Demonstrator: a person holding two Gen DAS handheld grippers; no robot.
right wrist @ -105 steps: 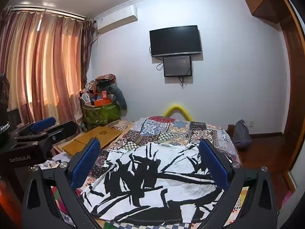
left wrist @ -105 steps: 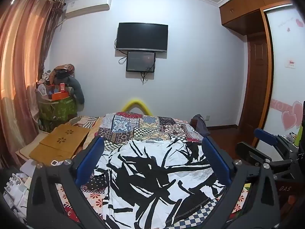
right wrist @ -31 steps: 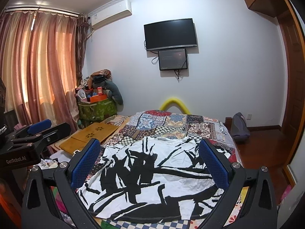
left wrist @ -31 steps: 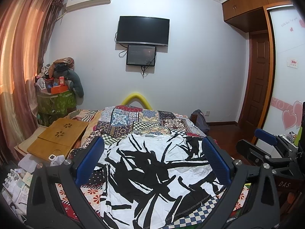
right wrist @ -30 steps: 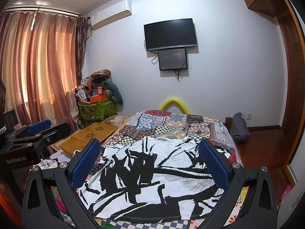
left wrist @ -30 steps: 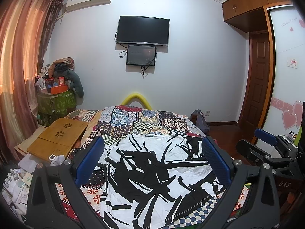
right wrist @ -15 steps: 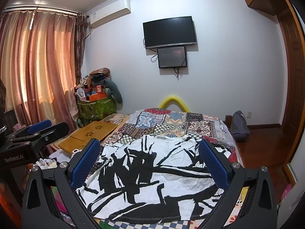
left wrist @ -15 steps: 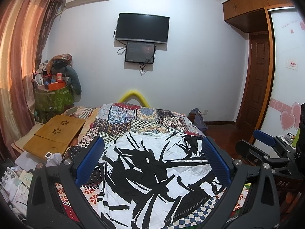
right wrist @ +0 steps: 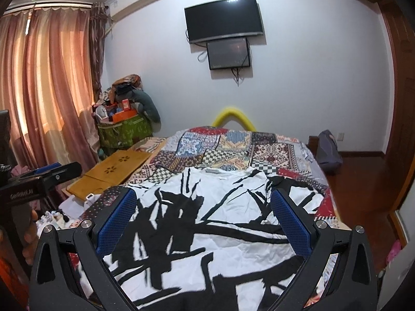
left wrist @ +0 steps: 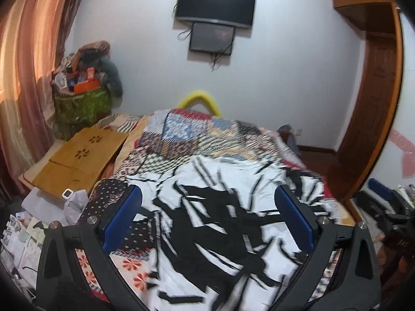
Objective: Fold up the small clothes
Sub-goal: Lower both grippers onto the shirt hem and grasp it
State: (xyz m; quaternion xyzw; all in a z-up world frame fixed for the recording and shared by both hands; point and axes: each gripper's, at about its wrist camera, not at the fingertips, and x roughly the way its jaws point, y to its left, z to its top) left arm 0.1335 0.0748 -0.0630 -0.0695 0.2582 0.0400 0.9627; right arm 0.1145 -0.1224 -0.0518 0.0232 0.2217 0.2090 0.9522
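A white garment with a bold black print [left wrist: 220,217] lies spread flat on the patchwork bedspread [left wrist: 186,134], neck toward the far wall; it also shows in the right wrist view [right wrist: 207,223]. My left gripper [left wrist: 207,217] is open and empty, held above the garment's near left part. My right gripper [right wrist: 203,217] is open and empty above its near middle. The left wrist view is motion-blurred. The left gripper also shows at the left edge of the right wrist view [right wrist: 44,176].
A wooden lap desk [left wrist: 77,160] lies left of the bed. A green hamper piled with things [right wrist: 124,127] stands in the far left corner by the curtains [right wrist: 46,90]. A yellow foam tube [right wrist: 233,116] arches behind the bed. A bag [right wrist: 328,153] sits on the floor at right.
Both grippers have tilted downward and moved closer to the garment, which now fills more of each view. The left gripper is moving fast, blurring its view. Both stay open.
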